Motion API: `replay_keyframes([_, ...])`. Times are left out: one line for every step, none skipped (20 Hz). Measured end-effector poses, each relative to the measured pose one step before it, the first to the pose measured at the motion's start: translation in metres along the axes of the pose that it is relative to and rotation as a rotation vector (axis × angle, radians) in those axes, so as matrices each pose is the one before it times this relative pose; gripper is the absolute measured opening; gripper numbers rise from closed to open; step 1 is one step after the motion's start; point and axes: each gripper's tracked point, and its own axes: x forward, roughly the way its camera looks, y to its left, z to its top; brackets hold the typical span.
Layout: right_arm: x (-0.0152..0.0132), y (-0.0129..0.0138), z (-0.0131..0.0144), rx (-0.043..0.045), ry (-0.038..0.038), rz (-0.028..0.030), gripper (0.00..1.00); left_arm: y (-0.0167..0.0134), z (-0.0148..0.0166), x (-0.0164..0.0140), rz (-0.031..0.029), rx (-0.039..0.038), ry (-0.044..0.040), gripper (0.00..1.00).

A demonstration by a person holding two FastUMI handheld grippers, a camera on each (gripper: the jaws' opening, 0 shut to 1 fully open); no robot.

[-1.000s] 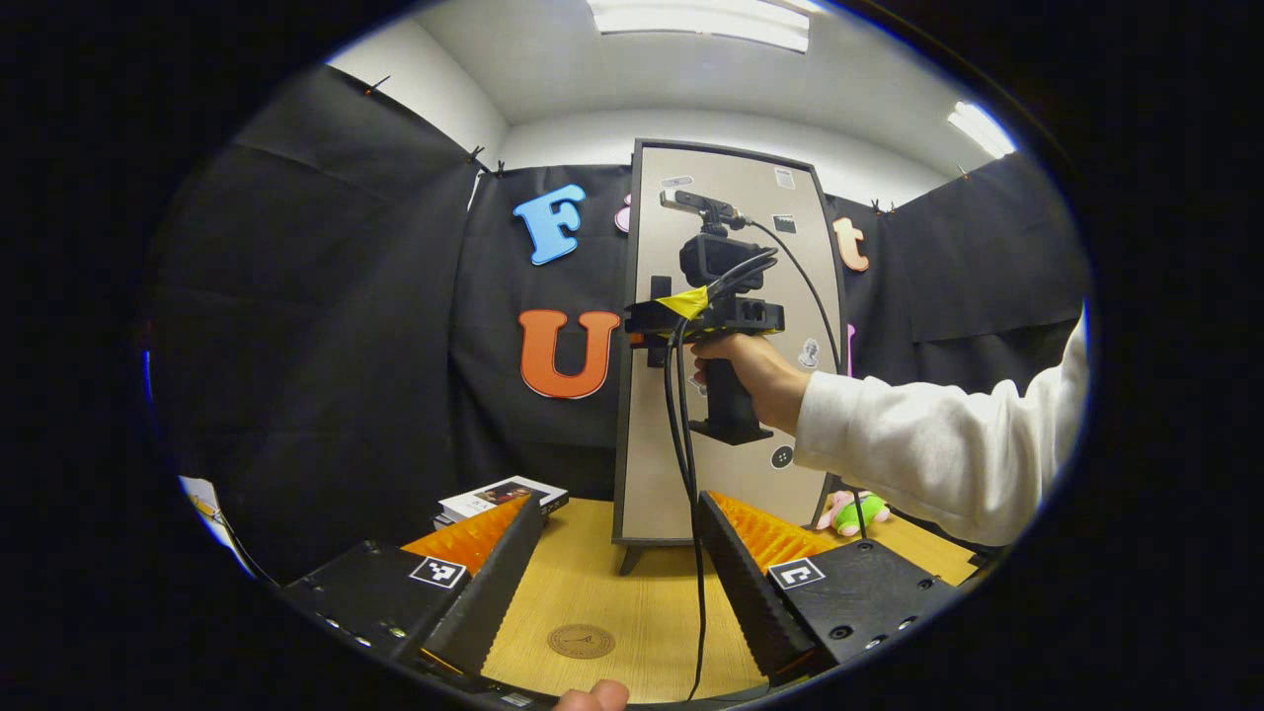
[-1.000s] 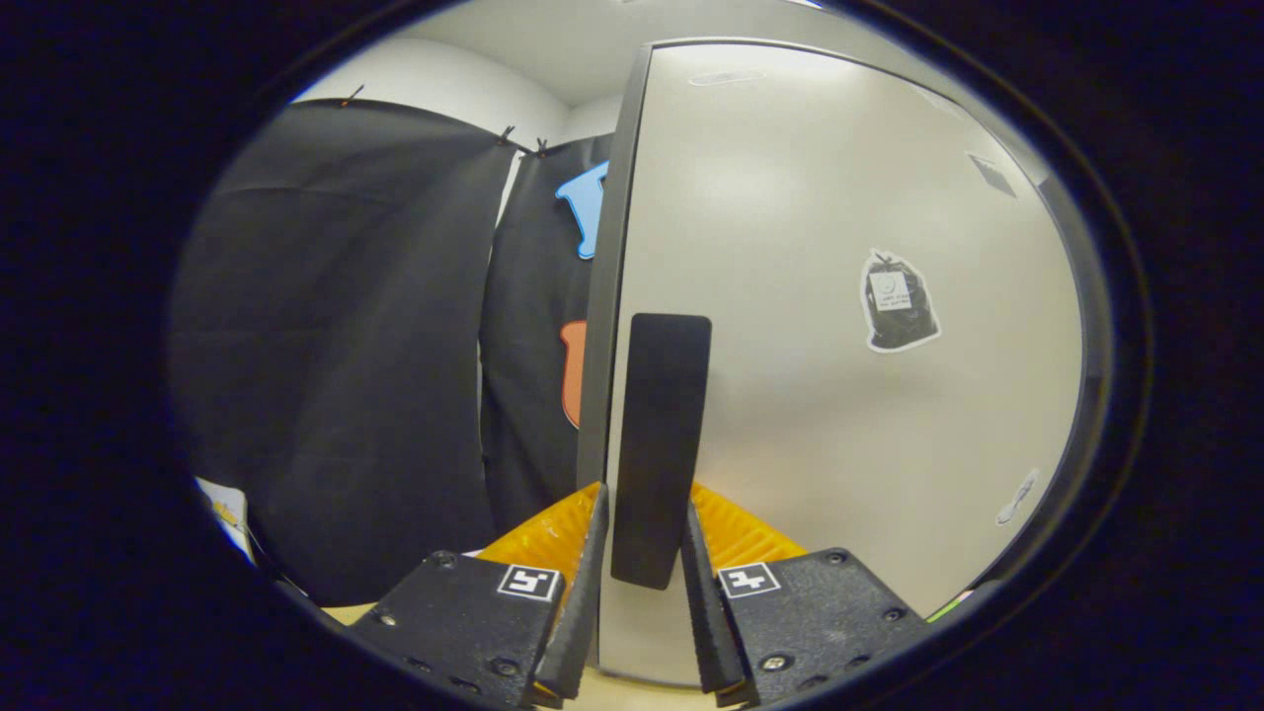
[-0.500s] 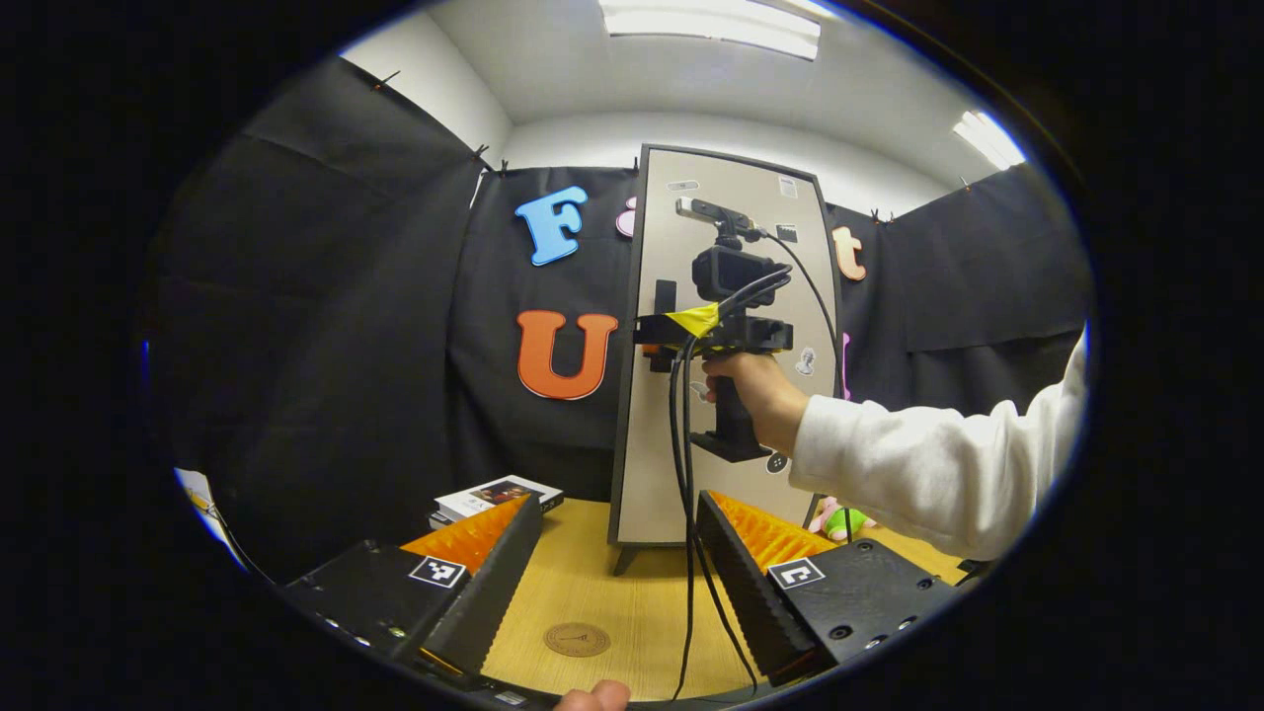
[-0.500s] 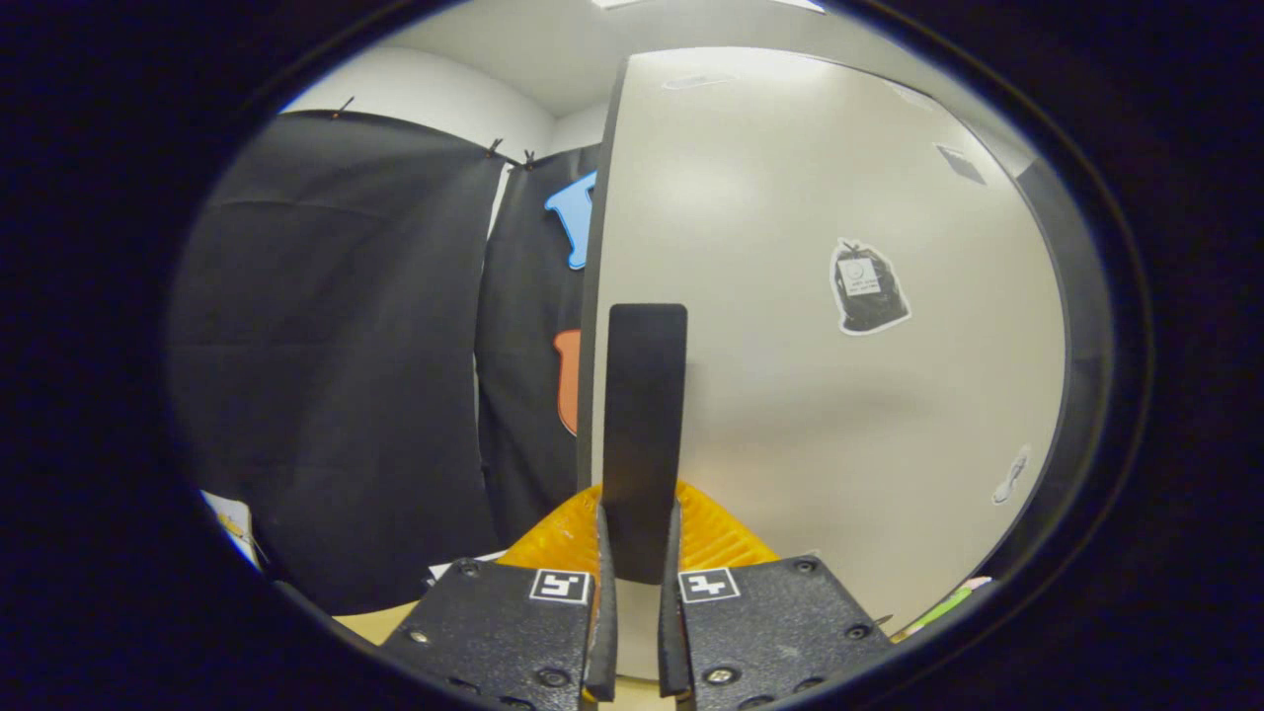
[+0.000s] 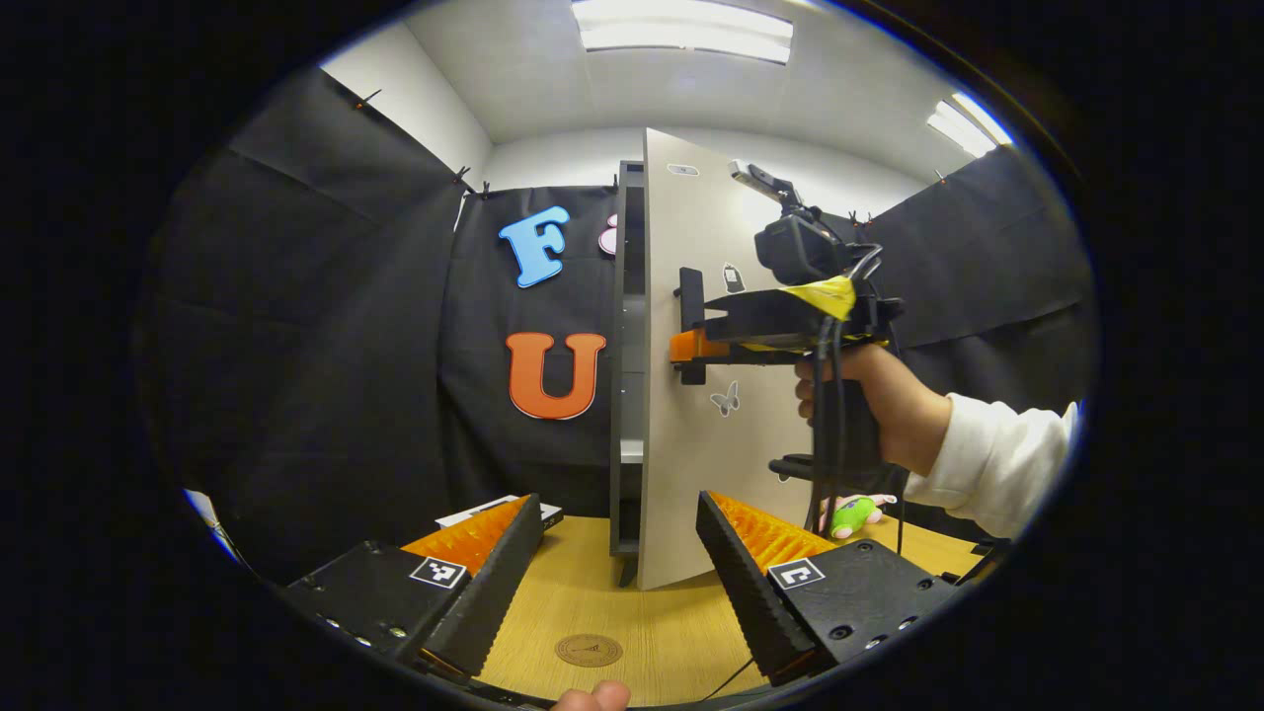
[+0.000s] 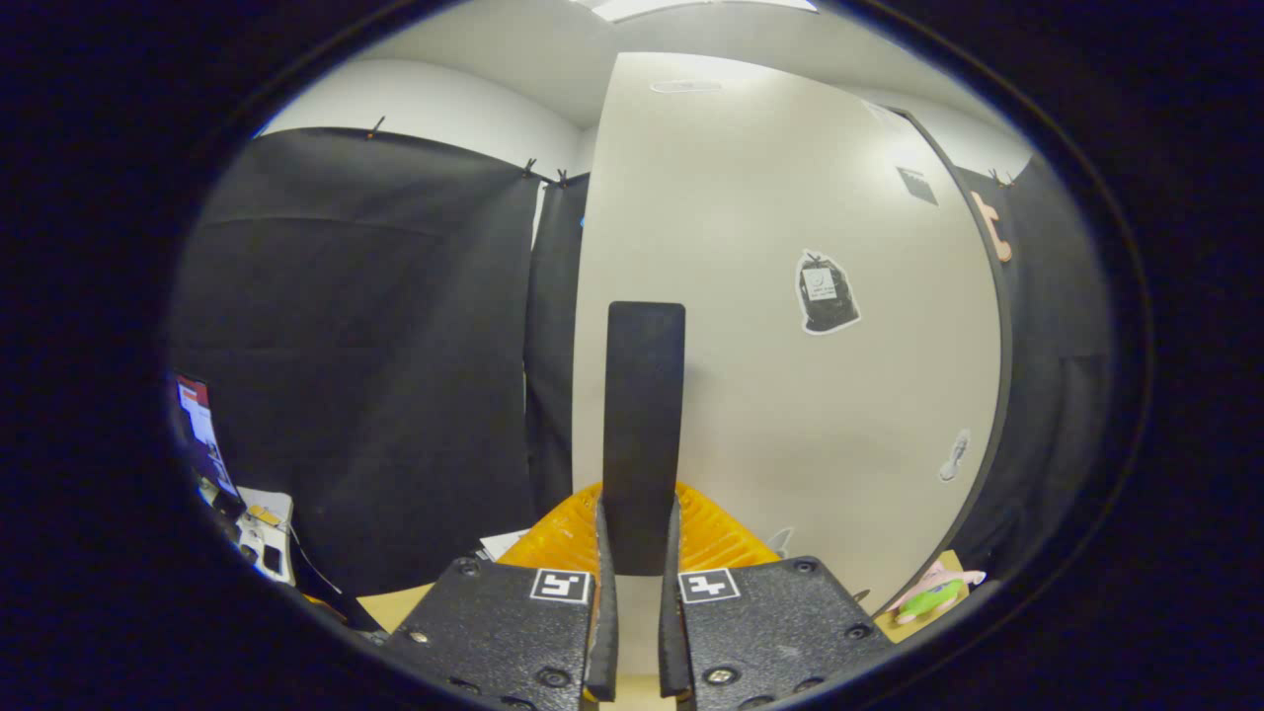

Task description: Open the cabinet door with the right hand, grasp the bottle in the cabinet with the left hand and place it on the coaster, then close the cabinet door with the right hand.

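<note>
A tall narrow cabinet (image 5: pixel 626 395) stands at the back of the wooden table, and its beige door (image 5: pixel 691 415) is swung partly open toward me. My right gripper (image 6: pixel 638 553) is shut on the door's black upright handle (image 6: pixel 644 415); from the left gripper view this gripper (image 5: pixel 691 346) is held by a hand in a white sleeve (image 5: pixel 997 464) at mid-height of the door. My left gripper (image 5: pixel 617 583) stands open low over the table with nothing between its fingers. A round brown coaster (image 5: pixel 589 650) lies on the table just ahead of it. The cabinet's inside is dark, so the bottle is hidden.
A flat book or box (image 5: pixel 494 512) lies at the back left of the table. A pink and green plush toy (image 5: pixel 851 512) (image 6: pixel 933 592) sits behind the door on the right. Stickers dot the door face (image 6: pixel 826 292). Black cloth walls close in the booth.
The right gripper closed on the door handle and has pulled the door open on its hinge; the door now stands edge-on to the left gripper. The left gripper has barely moved.
</note>
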Motion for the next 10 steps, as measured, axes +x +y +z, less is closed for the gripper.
replay_keyframes([-0.01259, -0.00005, 0.00094, 0.00706, 0.00551, 0.00731, 0.19, -0.00030, -0.00077, 0.00101, -0.00105, -0.00190, 0.00264, 0.95])
replay_keyframes([-0.01409, -0.00241, 0.00028, 0.01839, -0.00048, 0.00656, 0.19, -0.00035, 0.00046, 0.00042, -0.00245, -0.00276, -0.00267, 0.95])
replay_keyframes([-0.01311, -0.00430, 0.00102, 0.01323, -0.01198, -0.00143, 0.19, -0.00003, -0.00029, 0.00009, -0.00130, -0.00227, -0.00030, 0.95])
replay_keyframes([-0.01523, -0.00628, -0.00028, 0.00040, -0.01165, -0.00954, 0.19, -0.00017, -0.00122, 0.00023, -0.00107, 0.00005, 0.00725, 0.95])
replay_keyframes([-0.01461, -0.00359, -0.00316, -0.00659, -0.00588, -0.01351, 0.20, -0.00035, -0.00031, -0.00065, -0.00054, 0.00173, 0.00336, 0.95])
replay_keyframes([-0.01351, -0.00504, -0.00111, -0.00735, -0.00089, -0.00689, 0.19, 0.00001, 0.00079, 0.00017, 0.00308, 0.00472, -0.00320, 0.95])
replay_keyframes([-0.01338, -0.00328, -0.00132, 0.00257, 0.00400, -0.00324, 0.19, 0.00095, 0.00003, 0.00215, 0.00772, 0.00523, -0.00339, 0.95])
replay_keyframes([-0.01358, -0.00555, -0.00155, 0.00359, 0.00890, 0.00299, 0.19, 0.00001, -0.00037, 0.00060, 0.00270, 0.00373, 0.00051, 0.95])
replay_keyframes([-0.01196, -0.00421, 0.00109, 0.00892, 0.00916, 0.00170, 0.19, -0.00195, -0.00027, 0.00184, -0.00288, 0.00427, -0.00082, 0.95])
replay_keyframes([-0.01095, -0.00649, 0.00040, 0.00725, 0.00398, -0.00299, 0.19, -0.00404, -0.00012, 0.00182, -0.00455, 0.00170, -0.00499, 0.95])
